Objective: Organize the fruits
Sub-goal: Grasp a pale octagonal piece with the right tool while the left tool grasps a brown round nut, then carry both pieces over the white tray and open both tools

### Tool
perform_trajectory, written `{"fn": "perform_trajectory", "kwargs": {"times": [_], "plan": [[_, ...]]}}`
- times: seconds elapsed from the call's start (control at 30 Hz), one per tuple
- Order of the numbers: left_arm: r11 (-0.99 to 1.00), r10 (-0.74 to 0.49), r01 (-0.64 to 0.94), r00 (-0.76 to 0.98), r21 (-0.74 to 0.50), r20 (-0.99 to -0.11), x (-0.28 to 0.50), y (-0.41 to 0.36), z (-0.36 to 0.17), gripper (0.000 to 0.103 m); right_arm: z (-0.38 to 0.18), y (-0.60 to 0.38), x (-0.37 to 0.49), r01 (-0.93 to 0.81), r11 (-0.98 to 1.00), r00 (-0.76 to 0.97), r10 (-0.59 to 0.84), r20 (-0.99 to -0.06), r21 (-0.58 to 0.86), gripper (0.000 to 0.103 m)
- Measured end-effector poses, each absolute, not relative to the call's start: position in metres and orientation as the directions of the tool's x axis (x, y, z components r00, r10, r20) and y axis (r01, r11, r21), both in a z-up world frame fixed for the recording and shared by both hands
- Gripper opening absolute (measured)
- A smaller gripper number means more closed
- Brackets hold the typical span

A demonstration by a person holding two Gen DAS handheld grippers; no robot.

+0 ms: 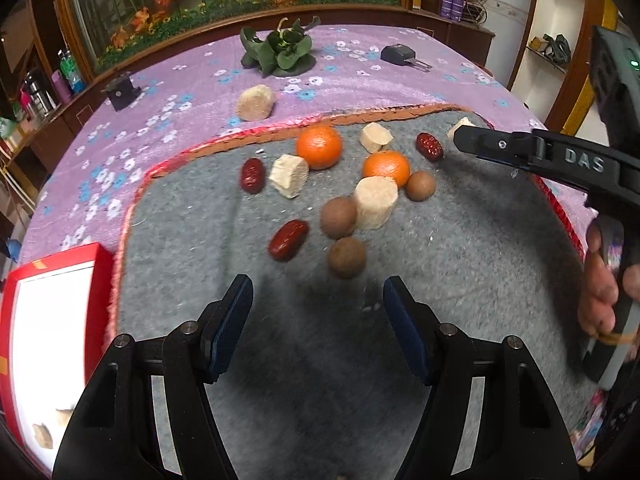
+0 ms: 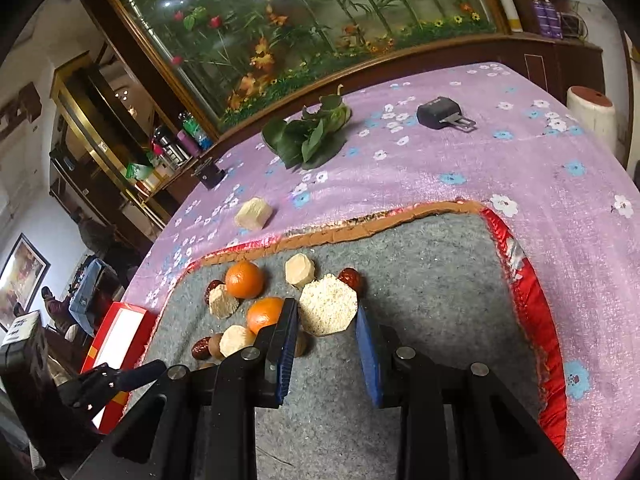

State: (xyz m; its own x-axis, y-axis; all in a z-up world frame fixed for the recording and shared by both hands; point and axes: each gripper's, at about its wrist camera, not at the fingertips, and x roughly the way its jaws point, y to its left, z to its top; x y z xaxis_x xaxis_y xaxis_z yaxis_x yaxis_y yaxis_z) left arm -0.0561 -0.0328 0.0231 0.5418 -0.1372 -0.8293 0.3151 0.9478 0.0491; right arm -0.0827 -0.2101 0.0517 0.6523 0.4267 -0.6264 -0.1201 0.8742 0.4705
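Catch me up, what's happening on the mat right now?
A person is sorting fruit with two handheld grippers. The right gripper has its fingers on either side of a pale hexagonal chunk at the far right of the pile; whether it grips yet is unclear. The left gripper is open and holds nothing, near a brown round fruit. Oranges, red dates and more chunks lie on the grey mat; the red box holds a few pieces.

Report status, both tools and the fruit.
Left tool open, empty. Right tool open around beige chunk, not clamped. Date close behind. Red box left.
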Motion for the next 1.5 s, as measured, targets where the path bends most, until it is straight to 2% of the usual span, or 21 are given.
{"fn": "perform_trajectory", "kwargs": {"times": [0.07, 0.13, 0.27, 0.33, 0.4, 0.77, 1.1, 1.23, 1.5], "plan": [[0.947, -0.128, 0.317, 0.538, 0.059, -0.833, -0.051, -0.038, 0.019, 0.062, 0.052, -0.211, -0.083, -0.114, 0.876, 0.657, 0.420, -0.626, 0.468, 0.029], [0.946, -0.140, 0.322, 0.526, 0.044, -0.839, -0.046, -0.042, 0.014, 0.049, 0.052, -0.213, -0.083, -0.109, 0.874, 0.660, 0.419, -0.624, 0.473, 0.029], [0.948, -0.160, 0.317, 0.533, 0.021, -0.831, -0.039, -0.043, 0.010, 0.036, 0.051, -0.214, -0.082, -0.105, 0.873, 0.660, 0.419, -0.623, 0.476, 0.029], [0.946, -0.172, 0.323, 0.538, 0.013, -0.825, -0.040, -0.044, 0.011, 0.025, 0.050, -0.213, -0.082, -0.107, 0.875, 0.660, 0.418, -0.625, 0.472, 0.029], [0.945, -0.171, 0.327, 0.547, 0.022, -0.820, -0.042, -0.044, 0.011, 0.021, 0.050, -0.212, -0.082, -0.112, 0.875, 0.658, 0.421, -0.625, 0.471, 0.029], [0.973, -0.139, 0.229, 0.657, 0.020, -0.741, -0.075, -0.004, 0.040, 0.021, 0.055, -0.210, -0.086, -0.134, 0.885, 0.698, 0.404, -0.591, 0.447, 0.029], [0.999, -0.032, 0.047, 0.773, 0.006, -0.634, -0.133, 0.093, 0.086, 0.021, 0.056, -0.203, -0.090, -0.119, 0.910, 0.728, 0.351, -0.589, 0.396, 0.029], [0.999, 0.030, -0.040, 0.787, -0.003, -0.616, -0.149, 0.134, 0.090, 0.021, 0.066, -0.170, -0.099, -0.196, 0.877, 0.705, 0.437, -0.558, 0.439, 0.028], [0.979, 0.169, -0.205, 0.780, 0.009, -0.603, -0.169, 0.200, 0.084, 0.021, 0.082, -0.018, -0.124, -0.476, 0.755, 0.536, 0.656, -0.532, 0.451, 0.028]]}}
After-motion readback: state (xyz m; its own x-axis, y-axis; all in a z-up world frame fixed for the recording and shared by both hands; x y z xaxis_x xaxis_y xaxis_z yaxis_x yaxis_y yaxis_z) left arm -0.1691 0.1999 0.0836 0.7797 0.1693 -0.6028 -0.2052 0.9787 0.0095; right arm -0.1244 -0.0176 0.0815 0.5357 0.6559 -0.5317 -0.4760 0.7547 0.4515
